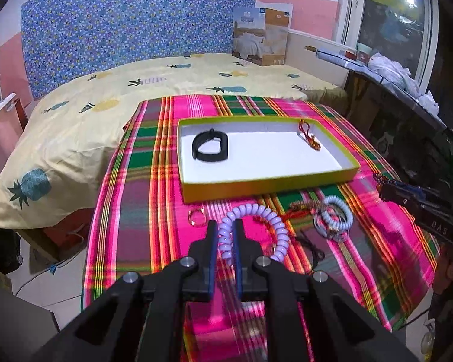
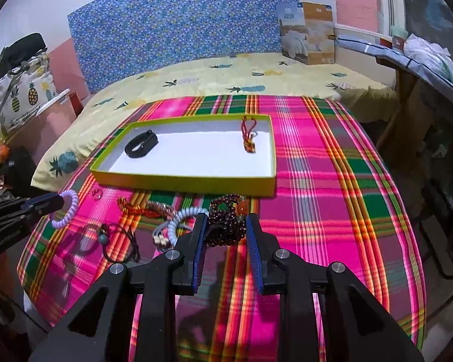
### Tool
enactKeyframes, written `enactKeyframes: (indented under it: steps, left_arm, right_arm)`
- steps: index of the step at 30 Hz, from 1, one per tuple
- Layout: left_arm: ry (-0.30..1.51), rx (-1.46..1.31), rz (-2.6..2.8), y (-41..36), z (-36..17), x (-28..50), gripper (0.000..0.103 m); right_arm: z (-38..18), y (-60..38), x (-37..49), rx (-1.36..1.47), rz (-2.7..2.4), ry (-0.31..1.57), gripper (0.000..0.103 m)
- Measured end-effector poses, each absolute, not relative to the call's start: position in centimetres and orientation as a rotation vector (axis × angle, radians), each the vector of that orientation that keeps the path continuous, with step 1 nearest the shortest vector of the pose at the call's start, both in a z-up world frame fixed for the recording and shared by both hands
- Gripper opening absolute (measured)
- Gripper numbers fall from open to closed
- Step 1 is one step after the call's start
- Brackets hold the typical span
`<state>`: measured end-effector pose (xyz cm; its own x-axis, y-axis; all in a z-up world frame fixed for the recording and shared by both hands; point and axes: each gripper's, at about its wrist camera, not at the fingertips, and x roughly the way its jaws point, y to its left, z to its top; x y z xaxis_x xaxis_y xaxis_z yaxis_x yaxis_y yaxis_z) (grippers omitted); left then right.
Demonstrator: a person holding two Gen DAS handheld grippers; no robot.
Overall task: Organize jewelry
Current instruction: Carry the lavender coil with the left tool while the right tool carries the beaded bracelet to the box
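A yellow-rimmed white tray (image 1: 265,185) (image 2: 184,182) lies on the plaid cloth. In it are a black band (image 1: 210,147) (image 2: 141,147) and a red cord bracelet (image 1: 309,135) (image 2: 248,138). My left gripper (image 1: 225,226) is shut on a lilac spiral bracelet (image 1: 256,230) (image 2: 65,209), held just above the cloth. My right gripper (image 2: 226,220) is shut on a dark red bead bracelet (image 2: 226,223), near the tray's front rim. It also shows in the left wrist view (image 1: 407,193). A pale spiral bracelet (image 1: 335,218) (image 2: 178,221) lies between them.
Loose on the cloth (image 2: 317,166) lie a gold ring (image 1: 197,217), red-orange cord bracelets (image 2: 148,208) and a black cord with a bead (image 2: 117,241). A bed (image 1: 105,96) is behind, a cluttered desk (image 1: 392,72) at the right.
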<state>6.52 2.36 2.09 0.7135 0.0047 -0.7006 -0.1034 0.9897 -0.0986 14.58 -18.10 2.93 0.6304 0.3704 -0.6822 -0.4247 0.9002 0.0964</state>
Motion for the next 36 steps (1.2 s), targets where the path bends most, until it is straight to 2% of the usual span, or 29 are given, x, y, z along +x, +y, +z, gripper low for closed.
enactKeyframes:
  steps: [15, 36]
  left_arm:
    - [0.799, -0.145, 0.089, 5.1, 2.0, 14.3, 0.01]
    - [0.946, -0.127, 0.091, 4.7, -2.1, 19.3, 0.01]
  right_arm:
    - [3.6, -15.0, 21.3, -0.1, 0.476, 0.761, 0.026]
    - [-1.1, -13.9, 27.4, -0.131, 0.425, 0.9, 0.026]
